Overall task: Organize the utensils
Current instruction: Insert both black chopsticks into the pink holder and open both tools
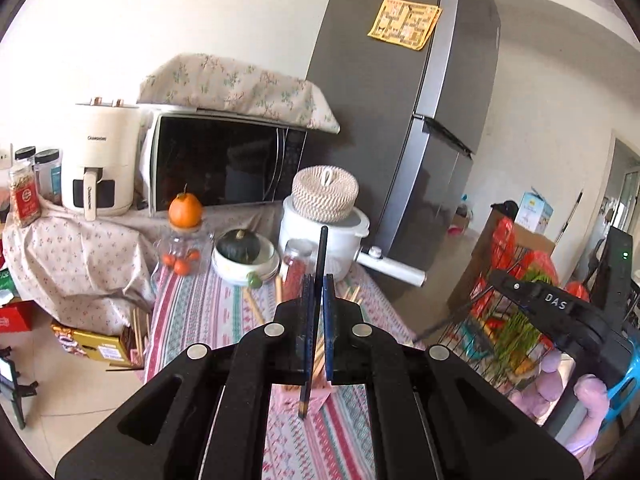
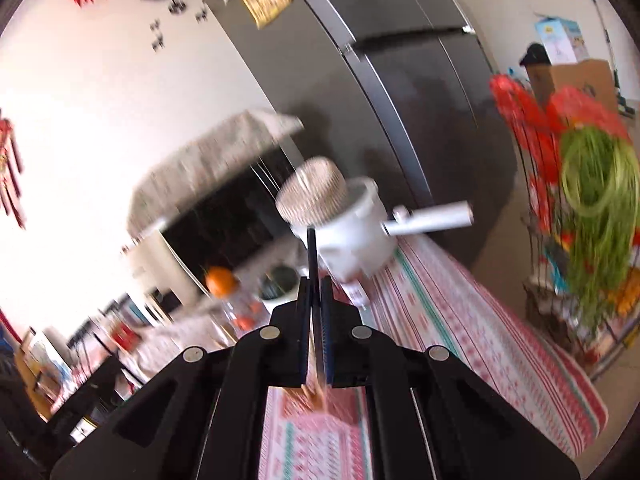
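1. A dark chopstick (image 1: pixel 318 280) is clamped between the closed jaws of the left gripper (image 1: pixel 319 300), raised above the counter (image 1: pixel 208 312).
2. A second dark chopstick (image 2: pixel 312 256) is pinched in the shut jaws of the right gripper (image 2: pixel 315 304).
3. Wooden chopsticks (image 1: pixel 252 304) lie loose on the counter near its far edge.
4. A slip is likely, since each thin stick is held by a narrow grip.
5. The white cooker (image 1: pixel 320 236) could be struck by either protruding tip.

Bright daylight in both views; wall (image 1: pixel 132 24) nearly blown out to white. Left wrist pic sharp, w/ a soft sheen on the fridge (image 1: pixel 384 128). Right wrist pic tilted and motion-smeared, esp. the microwave (image 2: pixel 224 216) and greenery (image 2: pixel 600 192). Heavy fisheye bending, dark vignette at corners.
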Motion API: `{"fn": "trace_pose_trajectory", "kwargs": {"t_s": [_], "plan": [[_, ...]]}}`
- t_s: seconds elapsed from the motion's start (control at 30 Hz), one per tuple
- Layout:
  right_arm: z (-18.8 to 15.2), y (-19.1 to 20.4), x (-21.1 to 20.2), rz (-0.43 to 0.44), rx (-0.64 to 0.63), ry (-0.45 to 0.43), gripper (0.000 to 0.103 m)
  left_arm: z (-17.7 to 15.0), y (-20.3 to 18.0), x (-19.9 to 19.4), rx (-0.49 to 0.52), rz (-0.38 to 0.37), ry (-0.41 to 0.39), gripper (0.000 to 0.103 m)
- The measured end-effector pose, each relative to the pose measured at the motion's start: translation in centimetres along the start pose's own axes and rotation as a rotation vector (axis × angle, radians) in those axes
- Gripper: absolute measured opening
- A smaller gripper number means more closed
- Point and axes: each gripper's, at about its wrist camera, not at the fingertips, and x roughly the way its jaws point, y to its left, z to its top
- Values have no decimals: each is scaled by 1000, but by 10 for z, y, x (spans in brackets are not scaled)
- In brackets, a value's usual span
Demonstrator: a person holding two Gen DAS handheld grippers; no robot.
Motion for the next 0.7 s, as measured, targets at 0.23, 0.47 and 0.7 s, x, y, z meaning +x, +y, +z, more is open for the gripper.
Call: {"fn": "trace_pose_trajectory", "kwargs": {"t_s": [0.23, 0.47, 0.7], "plan": [[13, 3, 5, 41, 21, -23, 5, 10, -19, 44, 40, 23, -6, 3], [5, 1, 29, 39, 29, 30, 5, 1, -6, 80, -13, 62, 70, 4], [-6, 7, 47, 28, 26, 68, 5, 9, 6, 56, -48, 86, 20, 21]]}}
